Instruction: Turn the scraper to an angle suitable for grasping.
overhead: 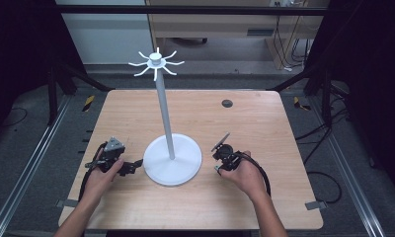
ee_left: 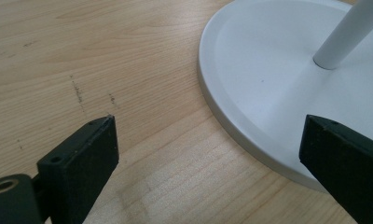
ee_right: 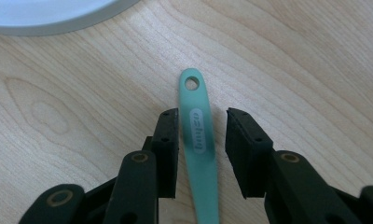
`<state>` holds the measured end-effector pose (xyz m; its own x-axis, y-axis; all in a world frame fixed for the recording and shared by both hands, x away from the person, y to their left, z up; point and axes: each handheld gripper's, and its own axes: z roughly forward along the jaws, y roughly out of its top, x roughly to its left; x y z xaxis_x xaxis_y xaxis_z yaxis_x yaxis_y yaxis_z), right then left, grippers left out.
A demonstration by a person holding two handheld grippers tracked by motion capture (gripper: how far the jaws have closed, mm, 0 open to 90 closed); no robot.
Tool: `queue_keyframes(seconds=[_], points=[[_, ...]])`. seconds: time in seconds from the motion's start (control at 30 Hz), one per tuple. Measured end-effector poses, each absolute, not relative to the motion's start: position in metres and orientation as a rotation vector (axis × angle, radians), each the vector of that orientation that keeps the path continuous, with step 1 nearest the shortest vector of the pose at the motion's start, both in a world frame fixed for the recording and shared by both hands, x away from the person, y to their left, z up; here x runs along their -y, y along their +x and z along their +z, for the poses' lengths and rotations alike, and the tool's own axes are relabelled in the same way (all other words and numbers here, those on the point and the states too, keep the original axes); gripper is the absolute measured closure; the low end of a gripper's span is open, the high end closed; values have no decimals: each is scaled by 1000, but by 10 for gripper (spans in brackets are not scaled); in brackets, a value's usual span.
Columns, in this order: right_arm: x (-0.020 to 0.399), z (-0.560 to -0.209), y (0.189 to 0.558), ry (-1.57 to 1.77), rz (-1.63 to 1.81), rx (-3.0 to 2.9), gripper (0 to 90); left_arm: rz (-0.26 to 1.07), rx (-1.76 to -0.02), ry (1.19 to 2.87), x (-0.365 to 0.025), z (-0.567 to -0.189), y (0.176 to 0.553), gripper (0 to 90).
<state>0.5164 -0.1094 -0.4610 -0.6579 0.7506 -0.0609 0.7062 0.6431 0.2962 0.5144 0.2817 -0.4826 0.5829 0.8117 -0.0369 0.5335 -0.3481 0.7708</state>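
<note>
A tall white stand (overhead: pixel 162 98) with a round flat base and curved hooks at its top rises from the light wooden table (overhead: pixel 264 197). The left gripper (overhead: pixel 132 167) lies just left of its base, the right gripper (overhead: pixel 217 158) just right, each hand-held.

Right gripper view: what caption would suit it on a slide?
Right gripper, jaws open either side of a green handle lying on the wooden table, not yet closed on it.
</note>
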Motion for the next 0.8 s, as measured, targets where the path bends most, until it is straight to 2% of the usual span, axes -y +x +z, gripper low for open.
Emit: queue_keyframes(seconds=[0.8], points=[[110, -468, 520, 1160, 335, -2728, 737, 456, -1063, 2045, -282, -482, 514, 43]])
